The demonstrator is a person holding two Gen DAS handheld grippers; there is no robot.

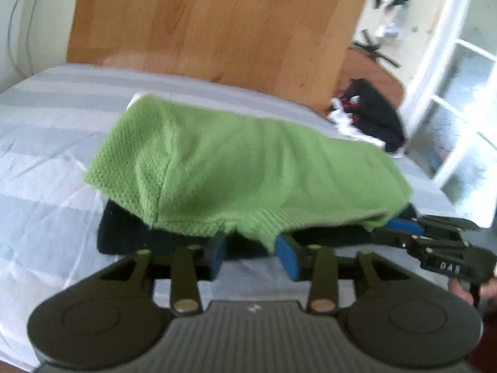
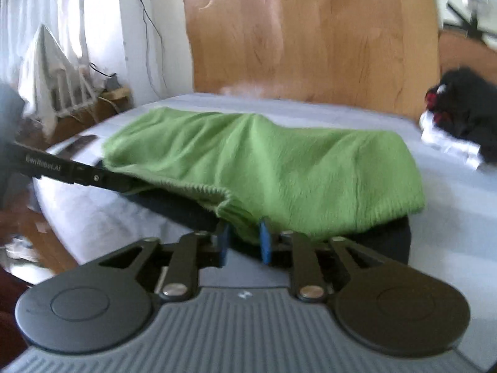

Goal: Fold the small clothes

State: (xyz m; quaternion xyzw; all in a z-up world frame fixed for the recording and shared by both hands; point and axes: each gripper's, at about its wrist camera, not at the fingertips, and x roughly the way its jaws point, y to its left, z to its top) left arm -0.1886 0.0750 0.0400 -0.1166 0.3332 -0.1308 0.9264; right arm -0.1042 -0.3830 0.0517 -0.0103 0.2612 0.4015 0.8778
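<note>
A green knit garment (image 1: 236, 161) lies folded over on a dark garment (image 1: 124, 233) on the grey striped bed (image 1: 46, 130). My left gripper (image 1: 252, 244) is at its near hem. Its blue pads (image 1: 287, 258) stand apart, and a flap of the hem hangs loose between them. My right gripper (image 2: 244, 228) is open the same way at the hem of the green garment (image 2: 279, 168), with cloth between its pads but not pinched. Each gripper shows in the other's view: the right one (image 1: 403, 227) beside the garment's right corner, the left one (image 2: 124, 183) at its left corner.
A pile of black, white and red clothes (image 1: 369, 118) (image 2: 459, 115) lies at the bed's far right. A wooden headboard (image 1: 217, 25) rises behind the bed. A white-framed glass door (image 1: 459, 108) is to the right, and a drying rack with white cloth (image 2: 52, 74) to the left.
</note>
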